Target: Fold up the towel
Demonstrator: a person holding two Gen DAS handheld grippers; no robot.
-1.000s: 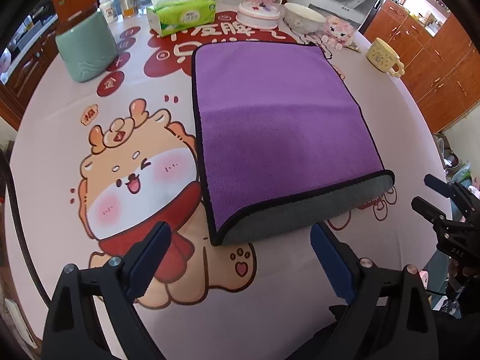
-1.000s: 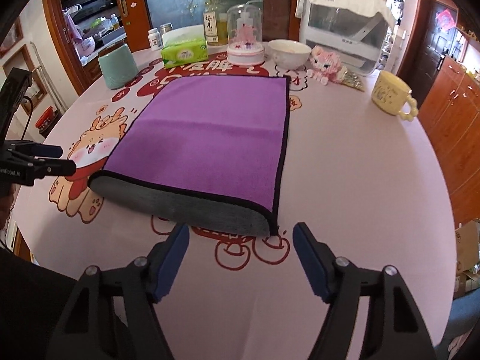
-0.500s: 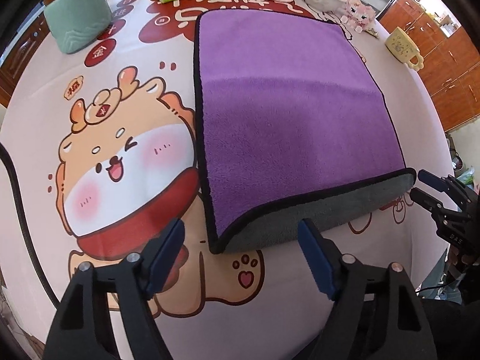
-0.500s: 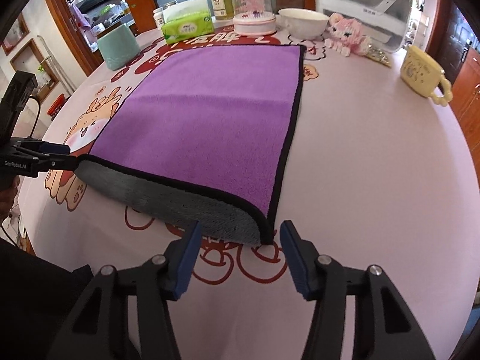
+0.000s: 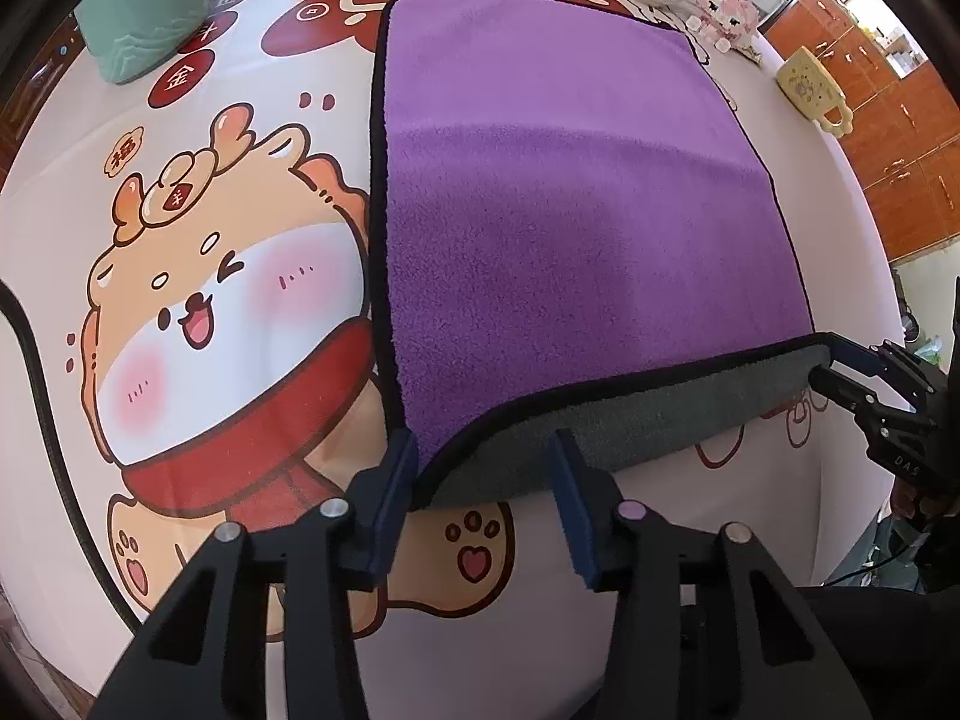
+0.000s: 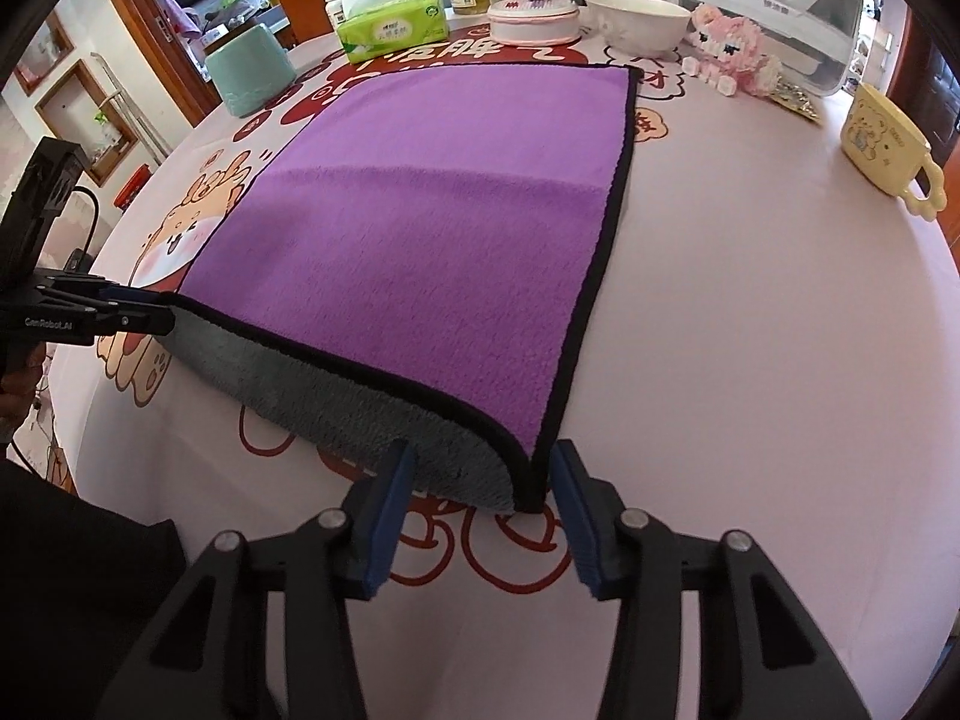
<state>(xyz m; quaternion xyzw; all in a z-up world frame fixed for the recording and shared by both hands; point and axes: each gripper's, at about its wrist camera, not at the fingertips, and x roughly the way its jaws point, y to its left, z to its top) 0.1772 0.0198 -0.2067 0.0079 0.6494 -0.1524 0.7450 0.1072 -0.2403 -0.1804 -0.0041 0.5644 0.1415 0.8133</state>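
Note:
A purple towel (image 5: 576, 228) with black trim and a grey underside lies on the table, its near edge curled up. It also shows in the right wrist view (image 6: 432, 222). My left gripper (image 5: 483, 480) is open, its fingers on either side of the towel's near left corner. My right gripper (image 6: 483, 480) is open, its fingers on either side of the near right corner. Each gripper shows in the other's view, the right one (image 5: 840, 372) and the left one (image 6: 144, 312), both at the towel's edge.
The tablecloth (image 5: 198, 300) has a cartoon print. At the far side stand a teal pot (image 6: 249, 75), a tissue pack (image 6: 390, 27), a white lidded dish (image 6: 531, 18), a white bowl (image 6: 636, 21) and a pink toy (image 6: 732, 60). A yellow mug (image 6: 888, 147) stands at right.
Both grippers have moved forward and down to the towel's near corners, and their jaws have narrowed around them. The towel's near edge now lies between the fingers.

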